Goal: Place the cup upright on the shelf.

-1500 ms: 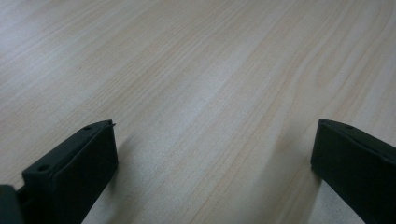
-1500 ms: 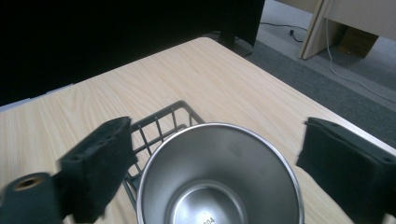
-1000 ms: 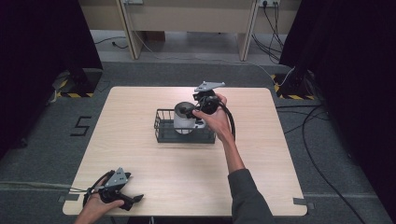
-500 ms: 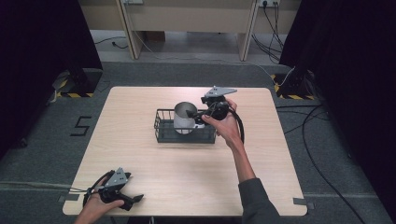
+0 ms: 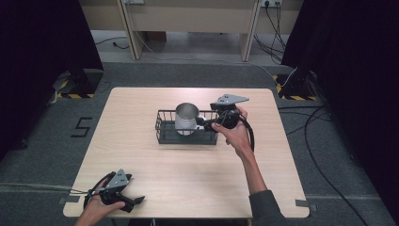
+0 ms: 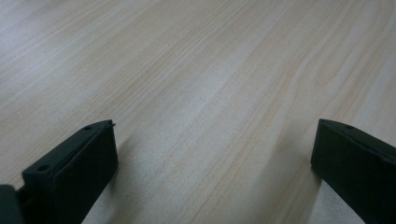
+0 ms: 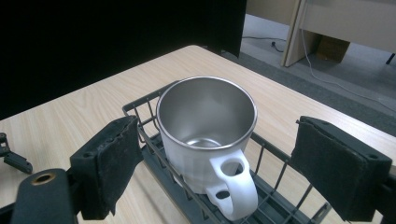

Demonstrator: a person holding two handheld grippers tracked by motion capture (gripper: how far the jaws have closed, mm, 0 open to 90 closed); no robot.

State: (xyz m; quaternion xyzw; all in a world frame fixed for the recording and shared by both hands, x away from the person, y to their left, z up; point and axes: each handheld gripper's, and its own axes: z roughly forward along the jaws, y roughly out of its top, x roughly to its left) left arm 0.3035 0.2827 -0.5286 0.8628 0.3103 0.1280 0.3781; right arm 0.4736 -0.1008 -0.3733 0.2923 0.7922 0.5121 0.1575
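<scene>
High view, near edge of the table (image 5: 188,179): my left hand (image 5: 96,209) rests at the near left corner, holding my left gripper (image 5: 134,201) low over the light wood; its grey three-cornered plate (image 5: 118,179) faces up and its cable trails off the near left edge; in the left gripper view its two black jaws stand wide apart with only bare wood grain between them, nothing held; the jaws lie close above the board, though whether they touch it I cannot tell

Middle of the table: my right forearm, dark sleeve (image 5: 266,207) at the near edge, reaches forward and to the left; my right hand (image 5: 235,132) grips my right gripper (image 5: 207,121), whose jaws point left toward the basket; in the right gripper view the jaws are spread wide, one on either side of the mug (image 7: 205,135) and apart from it, closed on nothing

Farther on: a black wire basket (image 5: 162,127) sits near the table's centre; the mug, steel inside with a white outer wall, stands upright in it, toward the basket's right half as the high view shows it; its white handle (image 7: 233,184) faces my right gripper, between the two open pads (image 7: 112,163)

Beyond the table: grey floor, a taped figure 5 (image 5: 82,127) at left, pale wooden furniture at the far wall
</scene>
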